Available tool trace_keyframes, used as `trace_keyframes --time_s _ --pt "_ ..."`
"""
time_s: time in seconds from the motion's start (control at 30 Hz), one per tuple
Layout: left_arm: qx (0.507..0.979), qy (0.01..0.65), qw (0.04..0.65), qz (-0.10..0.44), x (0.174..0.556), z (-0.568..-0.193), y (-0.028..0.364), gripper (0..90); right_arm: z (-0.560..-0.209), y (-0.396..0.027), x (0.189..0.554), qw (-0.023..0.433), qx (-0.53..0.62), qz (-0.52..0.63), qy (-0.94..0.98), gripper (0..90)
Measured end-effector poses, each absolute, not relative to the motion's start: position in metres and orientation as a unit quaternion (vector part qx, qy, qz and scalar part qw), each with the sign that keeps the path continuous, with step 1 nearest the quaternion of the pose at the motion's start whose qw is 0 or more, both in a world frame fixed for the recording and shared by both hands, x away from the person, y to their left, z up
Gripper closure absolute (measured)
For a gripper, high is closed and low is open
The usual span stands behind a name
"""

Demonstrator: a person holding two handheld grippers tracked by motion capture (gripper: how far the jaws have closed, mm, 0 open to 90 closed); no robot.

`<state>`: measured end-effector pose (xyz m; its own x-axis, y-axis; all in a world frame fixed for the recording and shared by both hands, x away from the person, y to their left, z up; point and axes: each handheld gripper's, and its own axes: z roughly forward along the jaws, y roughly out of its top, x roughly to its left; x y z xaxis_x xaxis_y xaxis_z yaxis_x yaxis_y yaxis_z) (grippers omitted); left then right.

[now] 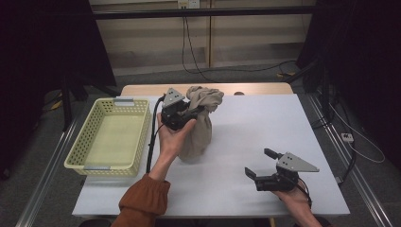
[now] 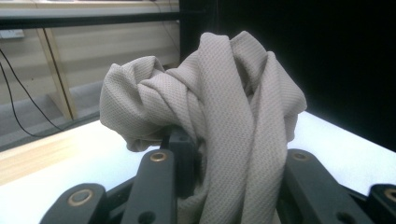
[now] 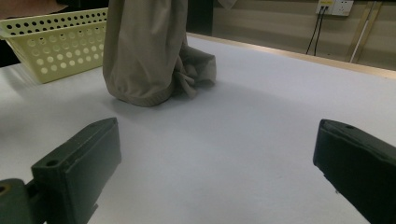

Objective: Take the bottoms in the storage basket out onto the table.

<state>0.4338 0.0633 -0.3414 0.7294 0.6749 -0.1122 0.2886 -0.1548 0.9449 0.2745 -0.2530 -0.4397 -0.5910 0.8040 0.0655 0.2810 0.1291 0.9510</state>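
A beige cloth (image 1: 201,124) hangs bunched from my left gripper (image 1: 195,113), which is shut on its upper part above the white table (image 1: 265,127). The cloth's lower end rests on the table top. In the left gripper view the twisted cloth (image 2: 224,116) passes between the black jaws and rises above them. My right gripper (image 1: 259,163) lies low near the table's front right, open, with nothing between its fingers. In the right gripper view the cloth (image 3: 144,51) stands ahead to the left, its hem on the table, beyond the wide-apart jaws of the right gripper (image 3: 215,172).
A pale yellow perforated basket (image 1: 110,135) sits on the table's left side, empty; the basket (image 3: 51,42) also shows at far left in the right gripper view. Cables run over the floor behind the table. Metal rails border the table's sides.
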Motion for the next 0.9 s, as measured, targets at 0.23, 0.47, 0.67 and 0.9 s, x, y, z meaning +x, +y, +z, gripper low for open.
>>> trace_keyframes --time_s 0.23,0.47,0.67,0.9 --pt "0.749 0.328 0.55 0.17 0.434 -0.348 0.063 68.2 -0.44 -0.253 0.274 0.242 0.382 0.539 0.711 0.9" --pt "0.754 0.332 0.541 0.169 0.435 -0.355 0.065 68.0 -0.44 -0.253 0.274 0.243 0.382 0.538 0.711 0.9" --pt "0.759 0.335 0.532 0.168 0.436 -0.362 0.066 67.8 -0.44 -0.253 0.275 0.242 0.382 0.538 0.712 0.9" --pt "0.771 0.331 0.518 0.165 0.438 -0.37 0.064 67.7 -0.44 -0.253 0.275 0.241 0.382 0.538 0.712 0.9"
